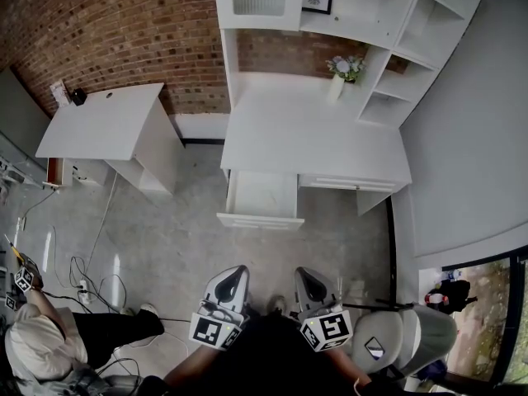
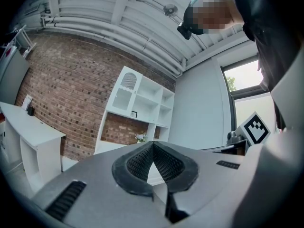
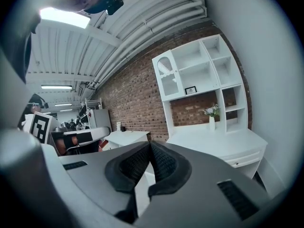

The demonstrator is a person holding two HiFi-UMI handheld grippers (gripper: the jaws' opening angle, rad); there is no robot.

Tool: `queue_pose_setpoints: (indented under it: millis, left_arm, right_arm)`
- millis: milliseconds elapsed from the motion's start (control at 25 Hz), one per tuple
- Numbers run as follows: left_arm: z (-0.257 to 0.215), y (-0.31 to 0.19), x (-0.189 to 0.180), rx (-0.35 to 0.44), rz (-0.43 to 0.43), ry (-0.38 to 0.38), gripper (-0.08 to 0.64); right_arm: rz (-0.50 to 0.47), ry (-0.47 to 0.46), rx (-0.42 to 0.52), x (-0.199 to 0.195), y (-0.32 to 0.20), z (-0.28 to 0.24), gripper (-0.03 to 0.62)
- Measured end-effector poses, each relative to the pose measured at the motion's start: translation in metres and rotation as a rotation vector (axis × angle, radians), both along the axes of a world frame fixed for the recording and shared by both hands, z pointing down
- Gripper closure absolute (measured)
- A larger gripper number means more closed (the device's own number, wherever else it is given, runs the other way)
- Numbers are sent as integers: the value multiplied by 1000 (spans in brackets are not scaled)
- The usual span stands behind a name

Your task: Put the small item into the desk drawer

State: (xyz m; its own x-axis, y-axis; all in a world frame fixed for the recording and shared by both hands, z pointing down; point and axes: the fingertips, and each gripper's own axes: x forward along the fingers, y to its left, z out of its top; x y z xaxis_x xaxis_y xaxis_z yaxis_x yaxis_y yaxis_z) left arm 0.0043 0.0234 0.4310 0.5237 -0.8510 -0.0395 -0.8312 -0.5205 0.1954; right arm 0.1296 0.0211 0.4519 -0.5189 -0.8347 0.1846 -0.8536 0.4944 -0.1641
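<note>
Brick wall (image 1: 124,31) backs a room with a grey floor (image 1: 181,246), where a white counter (image 1: 289,130) stands under white shelves (image 1: 371,7). A vase (image 1: 337,85) of flowers is the only thing standing on the counter. Its drawer (image 1: 260,220) is pulled out toward the person and looks bare inside.

Both tools hang low and close to the body, well apart from the counter. The left gripper (image 1: 235,272) has its fingers (image 2: 137,163) pressed together with nothing between them. The right gripper (image 1: 307,275) is the same, its fingers (image 3: 164,163) meeting at the tips on nothing.

The small item is not in either grip, and I cannot find it in any view. It does not show on the counter, in the drawer or on the floor nearby. It may be too small to make out, or it may lie out of frame.

The open drawer lies straight ahead of the fingers, its pull-out axis running toward the person. It sits almost in line with the left gripper, with the right gripper offset to the side. So the left gripper looks the nearer one for the drop, though something has to be picked up first.
</note>
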Motion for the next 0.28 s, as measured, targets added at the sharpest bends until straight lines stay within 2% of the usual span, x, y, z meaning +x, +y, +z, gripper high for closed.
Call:
queue_pose_setpoints:
  millis: [280]
  left_arm:
    - [1,3,-3,8,-3,2,537]
  right_arm:
    - [4,1,11,-3,2,1,578]
